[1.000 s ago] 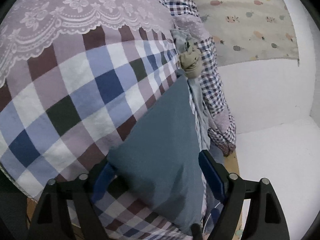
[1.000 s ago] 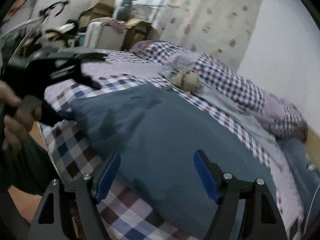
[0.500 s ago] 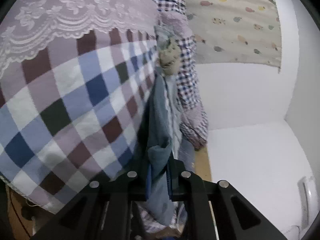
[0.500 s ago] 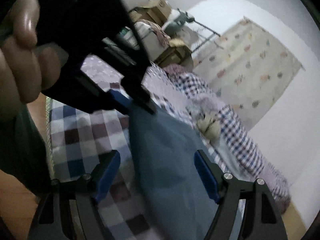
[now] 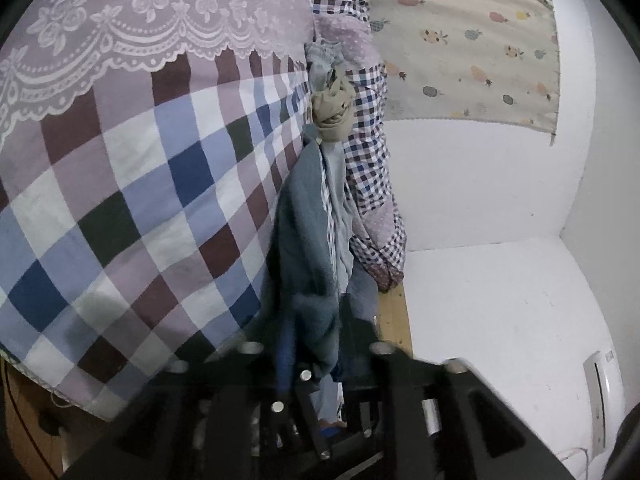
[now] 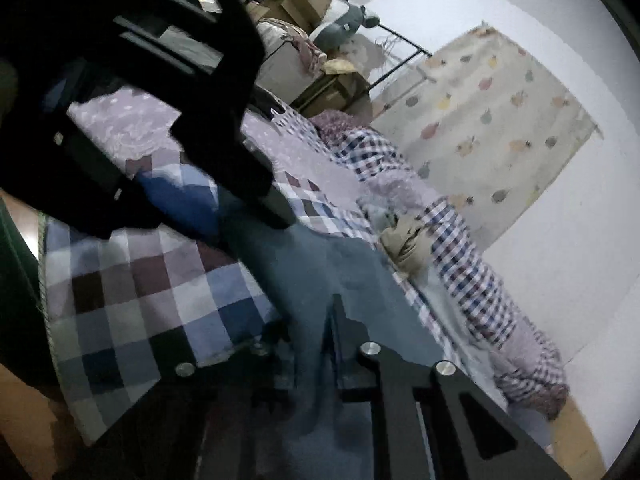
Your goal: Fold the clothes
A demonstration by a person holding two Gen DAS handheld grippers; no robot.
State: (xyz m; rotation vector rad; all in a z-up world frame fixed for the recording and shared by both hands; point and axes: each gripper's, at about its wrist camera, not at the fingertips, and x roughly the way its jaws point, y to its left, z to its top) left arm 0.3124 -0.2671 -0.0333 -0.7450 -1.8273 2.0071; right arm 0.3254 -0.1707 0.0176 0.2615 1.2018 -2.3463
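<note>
A blue-grey garment [image 5: 304, 232] is stretched over the checked quilt [image 5: 132, 208] on the bed. My left gripper [image 5: 312, 344] is shut on one bunched edge of it, low in the left wrist view. In the right wrist view the same garment [image 6: 320, 264] runs from my right gripper [image 6: 332, 340], shut on its near edge, up to the left gripper [image 6: 208, 184] at the upper left. That gripper's blue pad presses the cloth. Both held edges are lifted off the quilt.
A crumpled tan cloth [image 5: 332, 112] and a pale blue garment [image 5: 340, 208] lie beyond, beside a small-check blanket [image 5: 368, 168] along the white wall [image 5: 480, 200]. A fruit-print curtain [image 5: 472, 40] hangs behind. Boxes and a rack [image 6: 312, 0] stand past the bed.
Both grippers were open over the flat garment a second ago. The left shut on it first, then the right shut on it, and the two came close together with the cloth raised.
</note>
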